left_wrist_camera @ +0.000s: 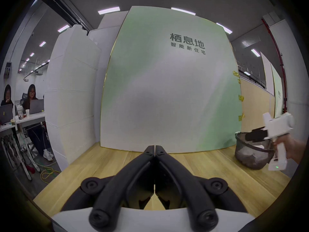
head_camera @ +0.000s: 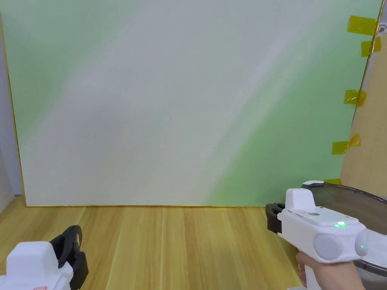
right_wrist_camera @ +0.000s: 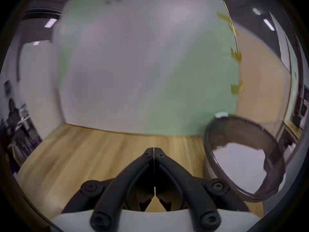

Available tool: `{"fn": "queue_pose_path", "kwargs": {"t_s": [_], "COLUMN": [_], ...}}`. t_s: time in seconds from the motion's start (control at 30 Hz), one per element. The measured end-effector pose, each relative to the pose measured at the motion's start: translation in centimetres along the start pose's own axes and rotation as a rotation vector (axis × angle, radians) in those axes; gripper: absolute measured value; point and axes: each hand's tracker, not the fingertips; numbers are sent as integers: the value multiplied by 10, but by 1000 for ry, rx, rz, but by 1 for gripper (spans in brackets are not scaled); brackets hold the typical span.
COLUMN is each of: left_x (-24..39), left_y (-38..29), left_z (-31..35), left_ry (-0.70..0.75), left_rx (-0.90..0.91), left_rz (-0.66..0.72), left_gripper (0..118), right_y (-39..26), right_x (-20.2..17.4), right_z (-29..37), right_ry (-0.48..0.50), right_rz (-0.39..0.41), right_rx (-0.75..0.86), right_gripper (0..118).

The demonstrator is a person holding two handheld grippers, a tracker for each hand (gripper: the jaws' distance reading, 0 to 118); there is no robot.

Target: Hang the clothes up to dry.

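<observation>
A dark mesh laundry basket (right_wrist_camera: 217, 131) stands on the wooden floor at the right, with white cloth (right_wrist_camera: 239, 163) lying inside it. The basket (head_camera: 355, 200) sits at the right edge of the head view, and the left gripper view shows the basket (left_wrist_camera: 249, 157) too. My right gripper (right_wrist_camera: 153, 149) is shut with nothing between its jaws, held just left of the basket's rim; a hand holds this right gripper (head_camera: 273, 218). My left gripper (left_wrist_camera: 155, 147) is shut and empty, low at the left (head_camera: 72, 241) over the floor.
A large green-and-white panel (head_camera: 181, 105) stands upright ahead on the wooden floor (head_camera: 181, 245). A tan board (head_camera: 370, 143) with yellow tape strips adjoins it at the right. White partitions (left_wrist_camera: 70, 101) and people seated at desks (left_wrist_camera: 31, 100) lie far left.
</observation>
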Motion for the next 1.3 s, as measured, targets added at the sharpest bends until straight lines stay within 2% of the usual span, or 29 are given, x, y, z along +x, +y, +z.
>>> {"fn": "queue_pose_path", "kwargs": {"t_s": [0.07,0.17,0.23,0.27,0.33,0.37,0.63,0.7,0.77,0.93,1.0,1.03,1.1,1.2,1.3], "left_x": [2,8,12,13,16,18,32,32,29,34,49,61,79,81,88], "left_y": [6,13,17,17,14,12,10,14,22,32,28,22,13,17,20], "left_z": [-2,-2,1,3,7,8,2,-1,-11,-60,-85,-98,-120,-136,-146], "left_ry": [-1,12,18,21,13,10,-27,-145,-346,-811,-879,-895,-860,-996,-961], "left_rx": [21,39,37,39,38,37,23,27,-21,-248,-344,-359,-345,-387,-349], "left_rz": [-5,-32,-28,-13,-5,-10,-11,-3,-30,-58,-93,-157,-243,-153,-200], "left_gripper": [2,2,2,2,2,2,2,2,2,3,3,3,3,3,3], "right_y": [-3,-8,-16,-20,-28,-31,-39,-41,-43,-51,-55,-58,-65,-71,-62], "right_x": [-15,-28,-35,-38,-40,-39,-31,-29,-21,5,17,23,36,58,87], "right_z": [34,76,96,104,113,115,120,122,126,134,138,140,141,142,139], "right_ry": [-19,-50,-93,-108,-80,-64,-68,-87,-89,-112,-126,-136,-170,-191,-193], "right_rz": [48,31,77,77,-8,-25,-46,-25,-20,-59,-84,-88,-91,-105,-140], "right_rx": [110,227,291,298,298,288,255,256,243,229,217,208,188,148,107], "right_gripper": [0,0,0,0,0,0,0,0,0,0,0,0,0,0,1]}}
